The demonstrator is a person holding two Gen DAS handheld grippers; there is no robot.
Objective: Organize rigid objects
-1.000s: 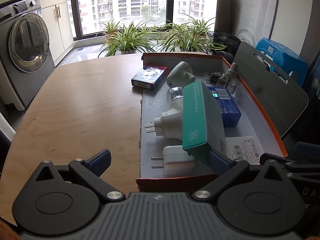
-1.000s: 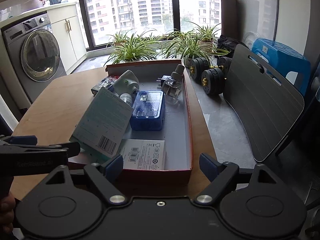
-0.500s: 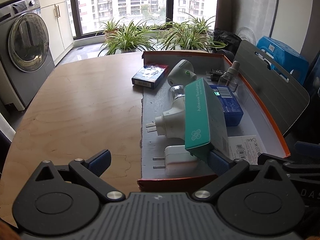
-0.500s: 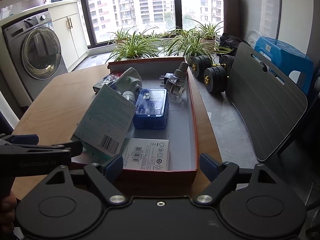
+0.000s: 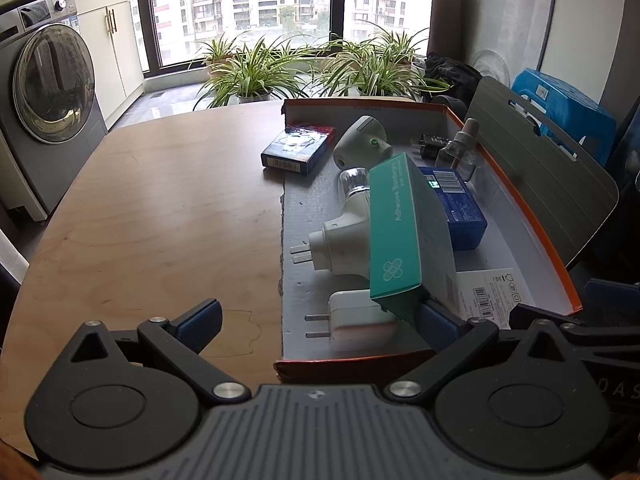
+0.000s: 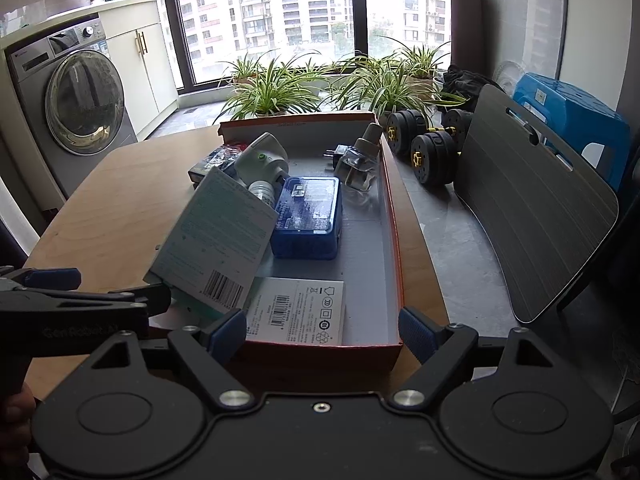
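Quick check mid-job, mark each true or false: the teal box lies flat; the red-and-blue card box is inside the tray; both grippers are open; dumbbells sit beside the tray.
1. The teal box lies flat. False: it tilts, leaning on the white plug adapter.
2. The red-and-blue card box is inside the tray. False: it is outside, on the table.
3. Left gripper and right gripper are open. True.
4. Dumbbells sit beside the tray. True.

left gripper [image 5: 318, 318] and right gripper [image 6: 322, 330]: black angular linkages are shown, fastened with silver screws above round hubs; blue ribbed pads [image 6: 412, 334] are fitted to the fingertips; faint white lettering is printed on one side.
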